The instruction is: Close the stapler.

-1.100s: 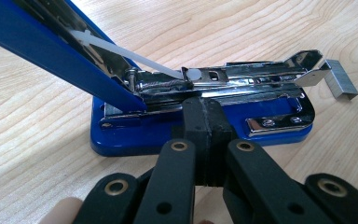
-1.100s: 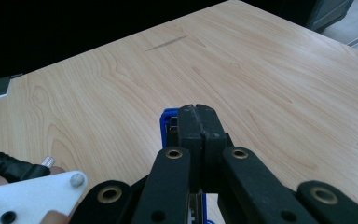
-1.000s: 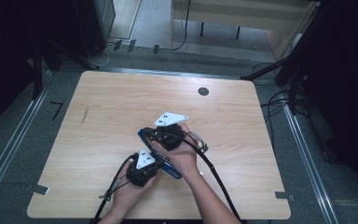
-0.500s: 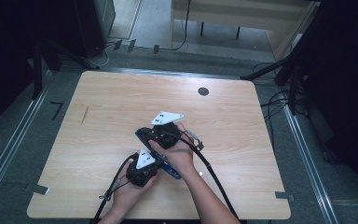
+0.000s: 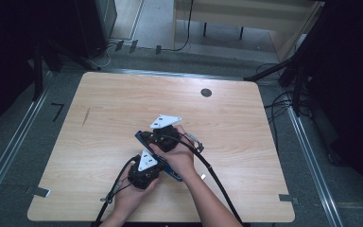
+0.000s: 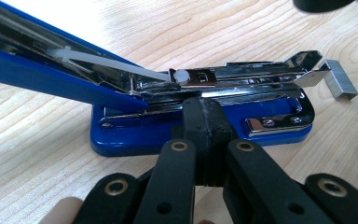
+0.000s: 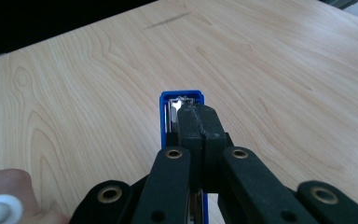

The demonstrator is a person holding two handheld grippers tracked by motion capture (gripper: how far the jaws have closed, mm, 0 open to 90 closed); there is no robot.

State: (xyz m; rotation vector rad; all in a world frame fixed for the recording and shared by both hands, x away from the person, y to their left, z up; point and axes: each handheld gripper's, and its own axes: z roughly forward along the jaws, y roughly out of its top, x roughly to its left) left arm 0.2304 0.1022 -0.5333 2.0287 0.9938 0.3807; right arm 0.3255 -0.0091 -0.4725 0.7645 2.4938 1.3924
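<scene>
Left gripper [image 5: 144,172]: near the tabletop's near edge, a little left of its middle, held in the person's left hand. In the left gripper view its two black jaws are pressed together with no gap and nothing between them; their joined tips touch or all but touch the side of the stapler's metal magazine.

Stapler [image 6: 200,116]: blue, lying open on the tabletop between the two grippers, closer to the near edge than the far one. Its blue base sits flat on the wood; the blue top cover is swung up and slants away to the upper left in the left gripper view. The chrome magazine [image 6: 242,77] is exposed, with a white plastic pusher rod along it. No brand or lettering can be read on it.

Staple strip [image 6: 340,79]: a short grey block of staples just beyond the magazine's open end; whether it rests on the wood or touches the metal cannot be told.

Right gripper [image 5: 163,137]: just past the left one, toward the tabletop's centre, in the right hand. Its jaws are also closed tight on nothing, their tips lying over the raised blue cover [image 7: 182,100], lengthwise along it.

Tabletop [image 5: 123,99]: light wood grain, with a faint dark streak [image 5: 85,117] toward the left edge.

Grommet [image 5: 206,92]: round dark disc near the far edge, right of centre.
</scene>
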